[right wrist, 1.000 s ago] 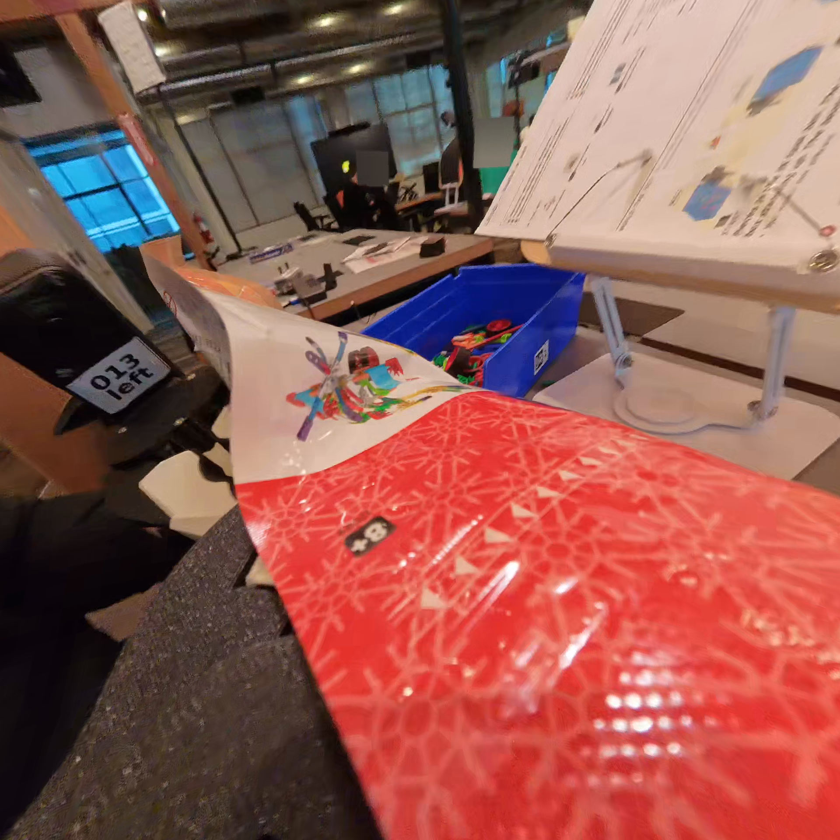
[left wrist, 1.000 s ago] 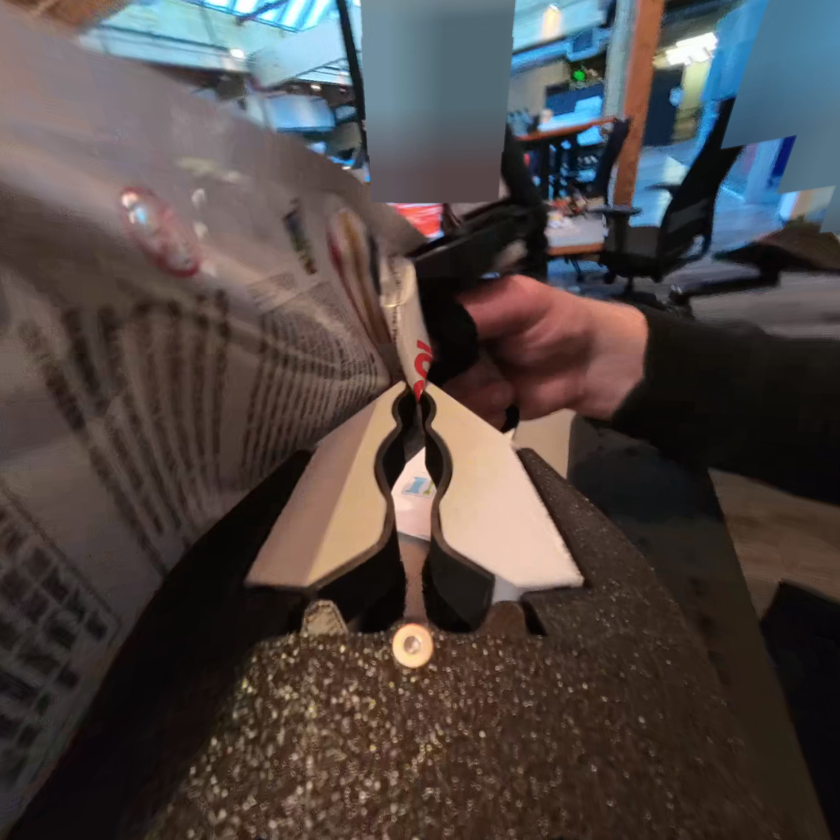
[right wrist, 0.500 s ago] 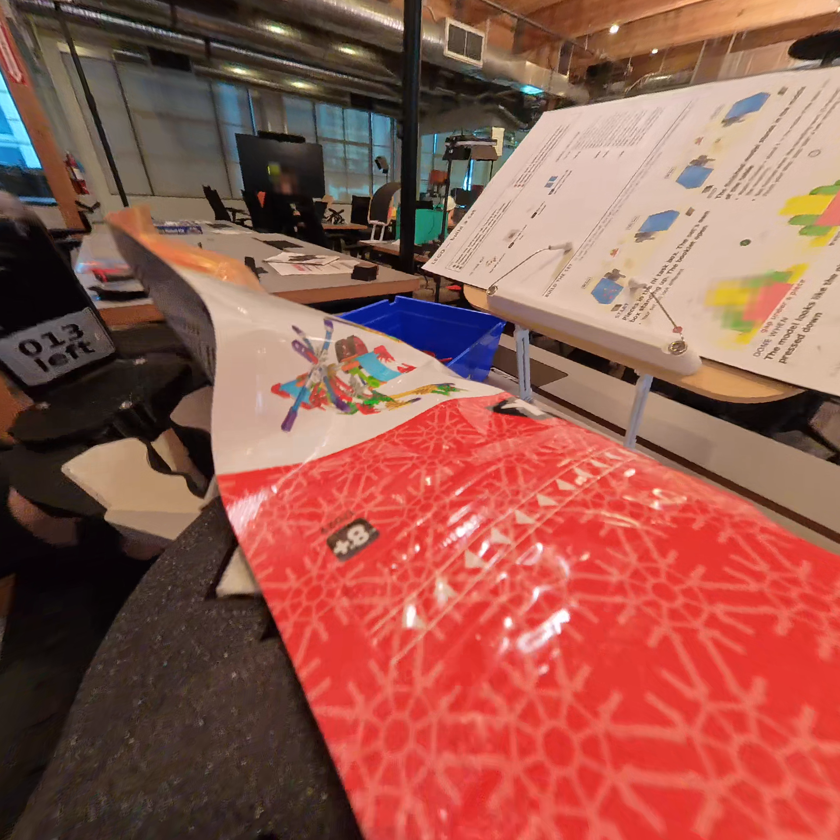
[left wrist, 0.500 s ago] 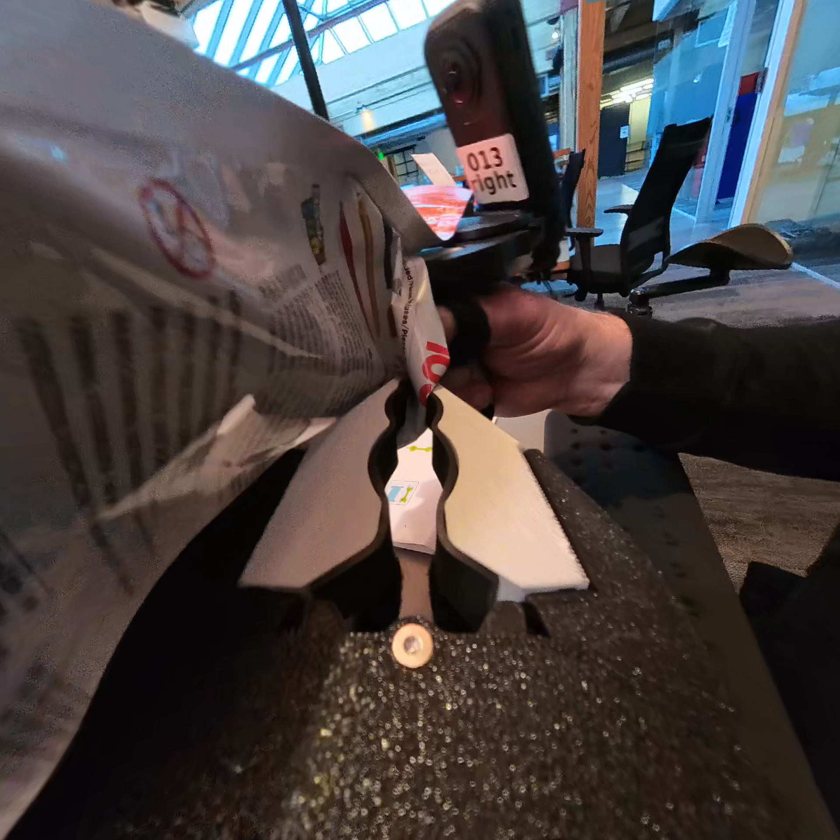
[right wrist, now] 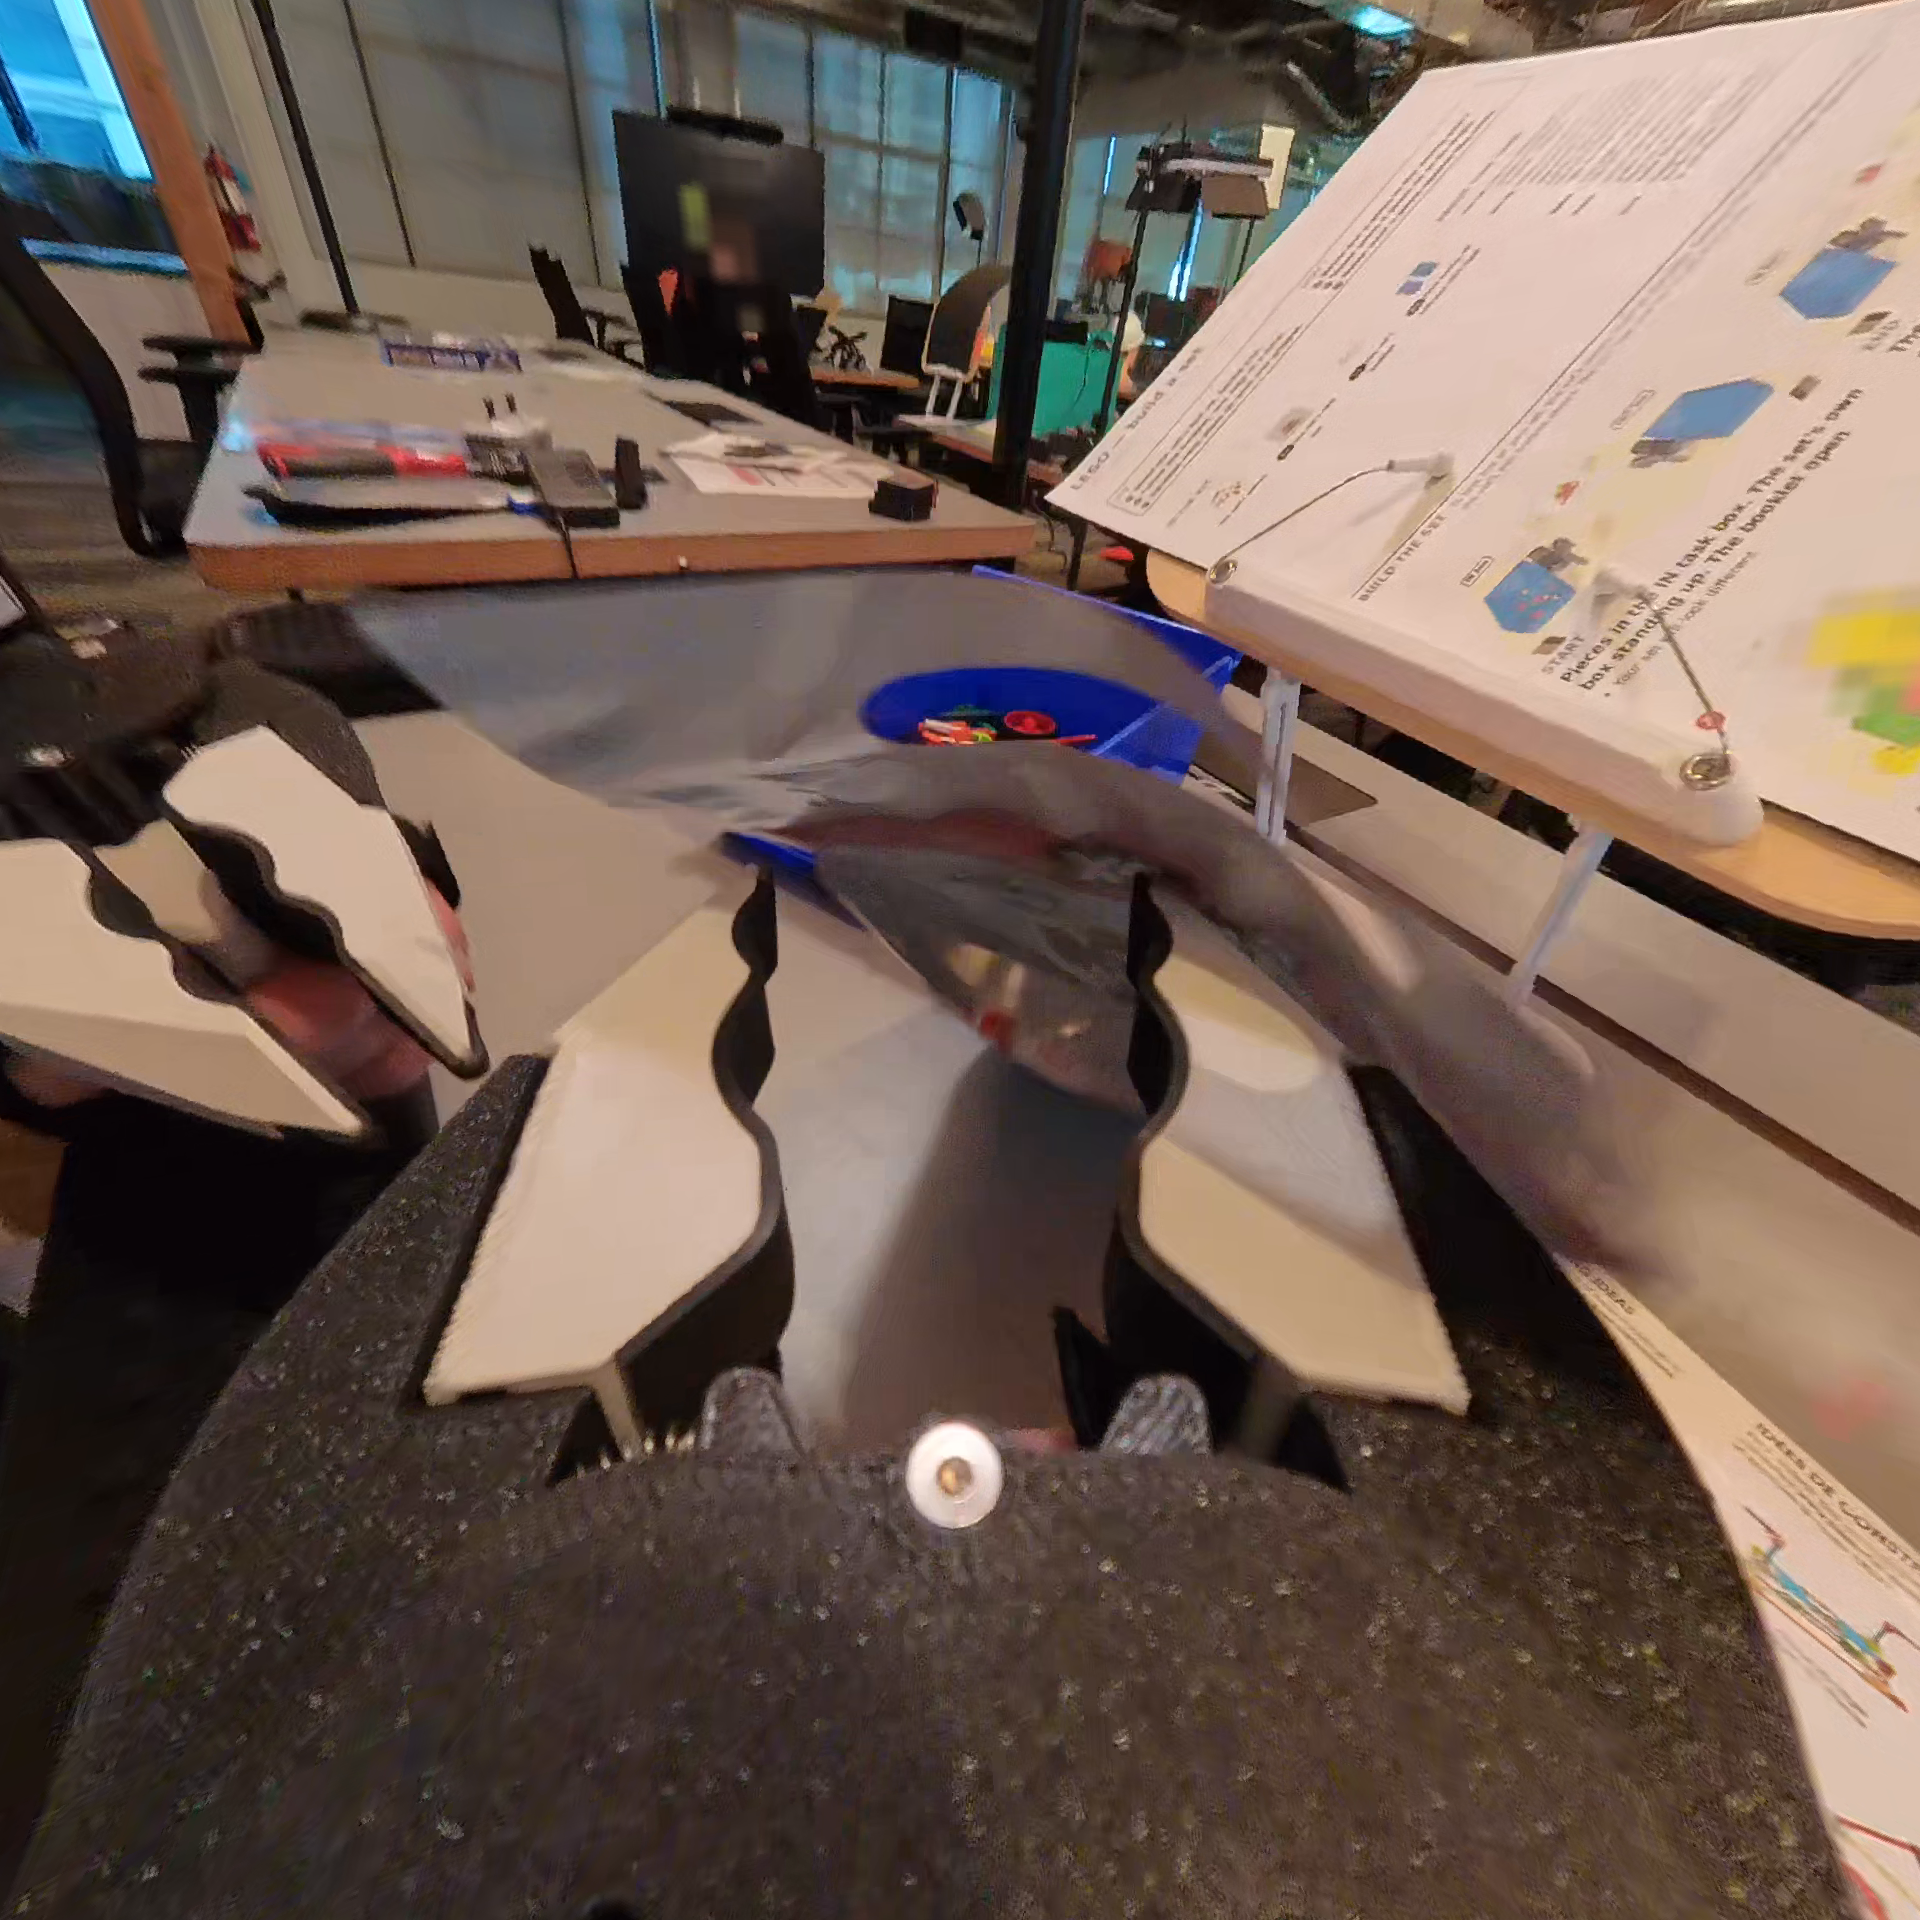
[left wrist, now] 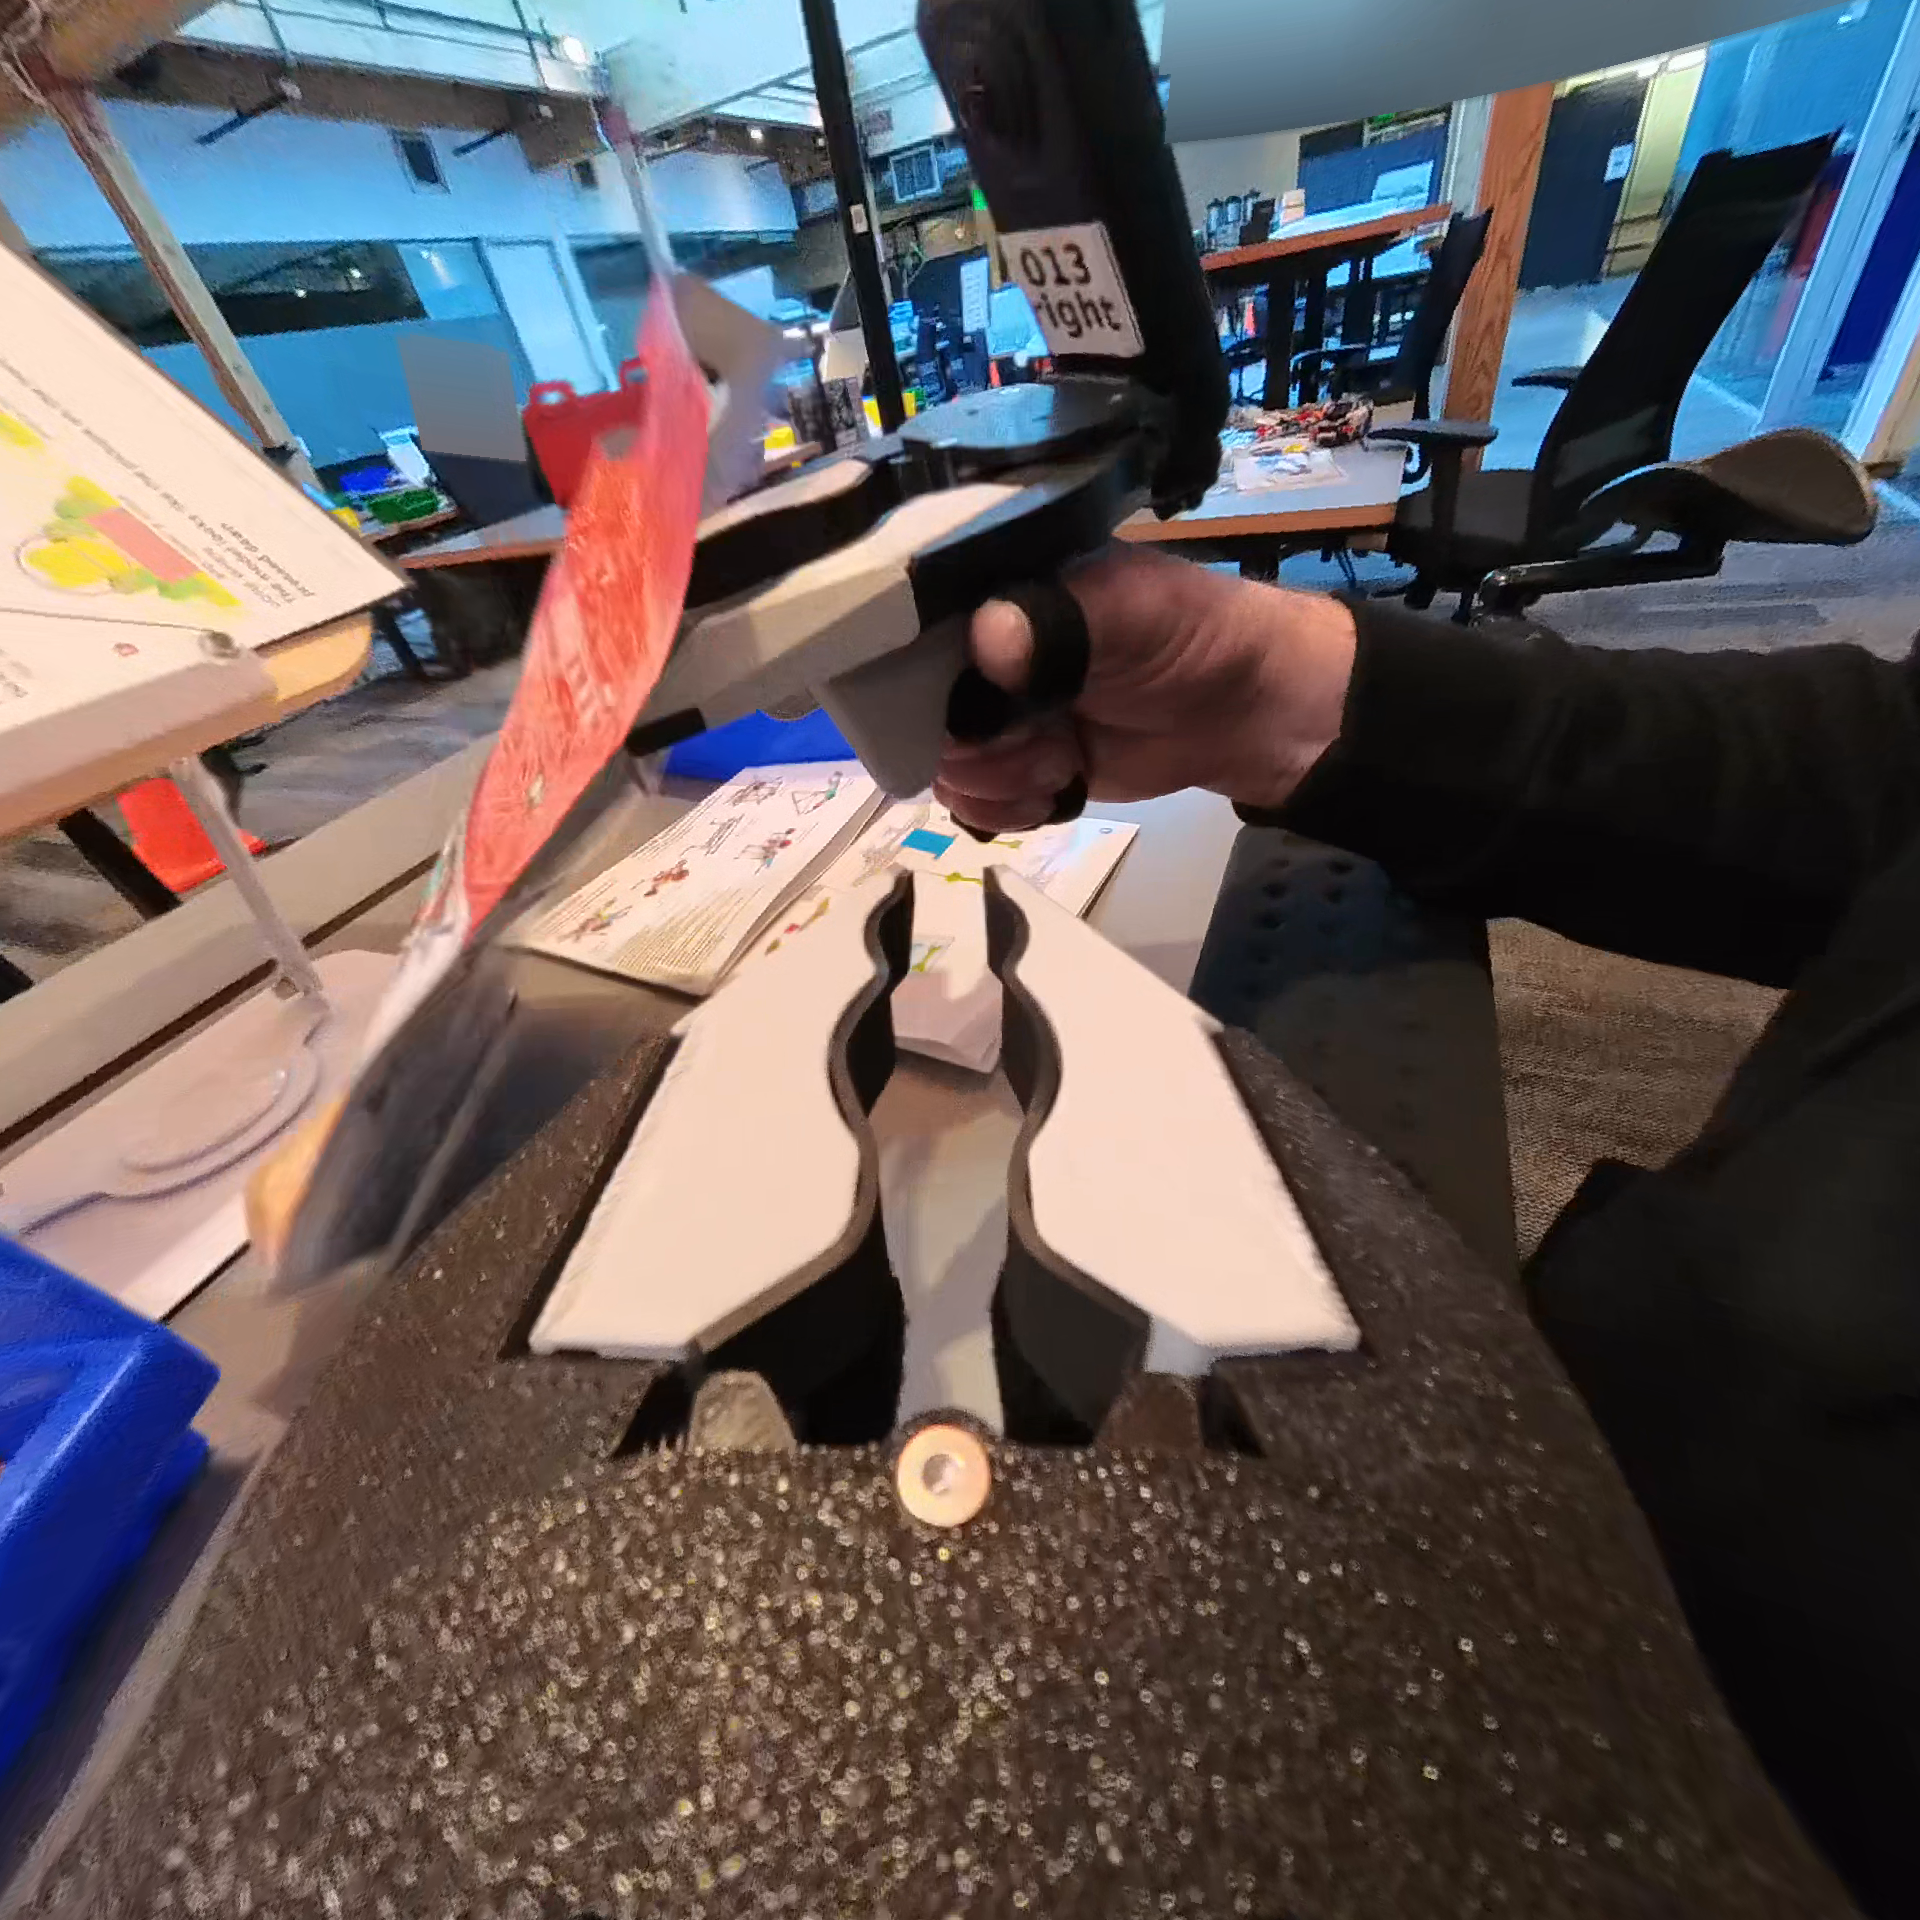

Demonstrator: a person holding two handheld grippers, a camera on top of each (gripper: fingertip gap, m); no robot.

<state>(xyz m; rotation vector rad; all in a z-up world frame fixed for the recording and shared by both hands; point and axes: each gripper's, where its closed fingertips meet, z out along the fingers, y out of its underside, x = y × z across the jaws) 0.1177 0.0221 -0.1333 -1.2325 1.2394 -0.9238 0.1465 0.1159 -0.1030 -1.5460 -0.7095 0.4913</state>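
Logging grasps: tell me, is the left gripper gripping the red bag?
No, the left gripper has its fingers apart with nothing between them, and the red bag hangs clear of it.

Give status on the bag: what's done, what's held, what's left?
Done: coloured pieces sit in the blue bin, and the booklet lies open. In hand: nothing; left gripper and right gripper are both open, with the bag draped on the right one. Left: the bag isn't down yet.

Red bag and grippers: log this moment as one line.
left gripper: open, empty | right gripper: open | red bag: blurred, by right gripper
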